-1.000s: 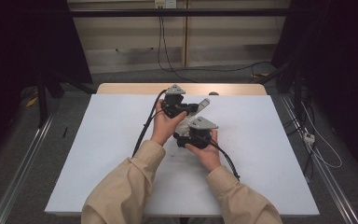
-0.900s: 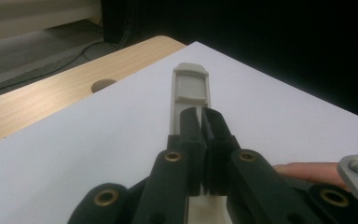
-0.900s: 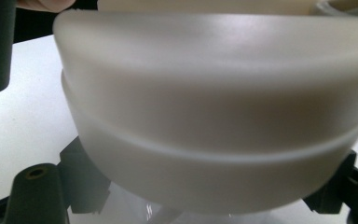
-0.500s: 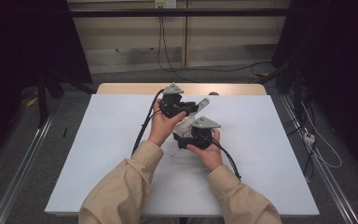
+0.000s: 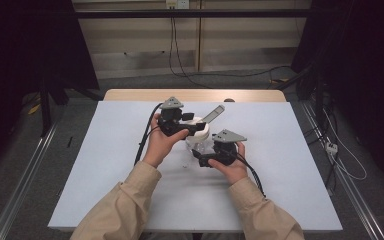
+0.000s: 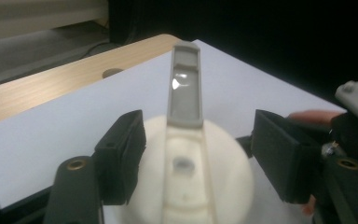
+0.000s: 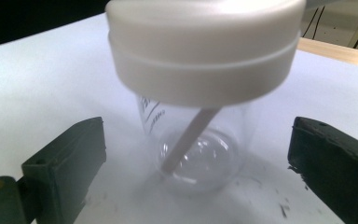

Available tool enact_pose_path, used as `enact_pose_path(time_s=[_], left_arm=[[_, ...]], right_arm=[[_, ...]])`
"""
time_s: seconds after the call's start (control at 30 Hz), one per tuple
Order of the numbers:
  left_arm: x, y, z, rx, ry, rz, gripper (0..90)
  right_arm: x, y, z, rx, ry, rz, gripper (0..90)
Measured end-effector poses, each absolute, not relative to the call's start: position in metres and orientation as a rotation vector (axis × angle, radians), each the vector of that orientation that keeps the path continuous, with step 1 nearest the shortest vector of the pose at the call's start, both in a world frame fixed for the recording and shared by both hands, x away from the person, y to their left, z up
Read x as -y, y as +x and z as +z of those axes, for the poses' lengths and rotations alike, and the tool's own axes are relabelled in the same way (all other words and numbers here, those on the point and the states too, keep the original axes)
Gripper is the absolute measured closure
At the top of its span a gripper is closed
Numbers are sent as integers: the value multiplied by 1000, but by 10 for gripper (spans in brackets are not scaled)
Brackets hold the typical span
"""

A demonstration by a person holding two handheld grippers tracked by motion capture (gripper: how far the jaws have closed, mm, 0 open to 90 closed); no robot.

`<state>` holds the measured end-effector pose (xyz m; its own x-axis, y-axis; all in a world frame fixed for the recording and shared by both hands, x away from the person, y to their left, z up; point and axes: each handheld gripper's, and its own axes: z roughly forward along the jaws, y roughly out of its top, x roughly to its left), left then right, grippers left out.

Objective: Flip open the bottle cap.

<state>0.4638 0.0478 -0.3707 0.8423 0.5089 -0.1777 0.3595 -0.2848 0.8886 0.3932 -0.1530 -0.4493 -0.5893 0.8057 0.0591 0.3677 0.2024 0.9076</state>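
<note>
A clear cup (image 7: 193, 144) with a white lid (image 7: 205, 51) stands near the middle of the white table (image 5: 105, 165), slightly toward the far side. A grey flip spout (image 6: 185, 86) rises from the lid and slants up toward the far right; a pale straw (image 7: 186, 140) leans inside the cup.

The left gripper (image 6: 200, 163) reaches over the lid from the left. Its jaws have just been opening and now stand on either side of the lid; whether the left one still brushes it cannot be told, and the right one is clear.

The right gripper (image 7: 196, 172) lies low on the near right side of the cup. Its jaws have just been opening and stand wide, well clear of the cup walls, gripping nothing.

Both hands come from beige sleeves (image 5: 125, 210). Beyond the white top runs a wooden edge (image 5: 195, 95).
</note>
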Motion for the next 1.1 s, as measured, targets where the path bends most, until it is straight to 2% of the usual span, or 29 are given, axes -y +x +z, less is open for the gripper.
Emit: enact_pose_path(time_s=[0.17, 0.4, 0.8, 1.1], left_arm=[[-69, 450, -376, -656, 1923, 196, 216], [-93, 438, -387, -684, 1938, 210, 153], [-133, 421, -410, -745, 1962, 238, 91], [-156, 409, -417, -758, 1953, 236, 80]], right_arm=[[160, 386, -445, -2054, 1095, 1384, 45], [171, 375, -444, -2085, 1086, 1375, 49], [192, 359, -443, -2105, 1085, 1358, 56], [203, 347, -444, -2115, 1091, 1352, 56]])
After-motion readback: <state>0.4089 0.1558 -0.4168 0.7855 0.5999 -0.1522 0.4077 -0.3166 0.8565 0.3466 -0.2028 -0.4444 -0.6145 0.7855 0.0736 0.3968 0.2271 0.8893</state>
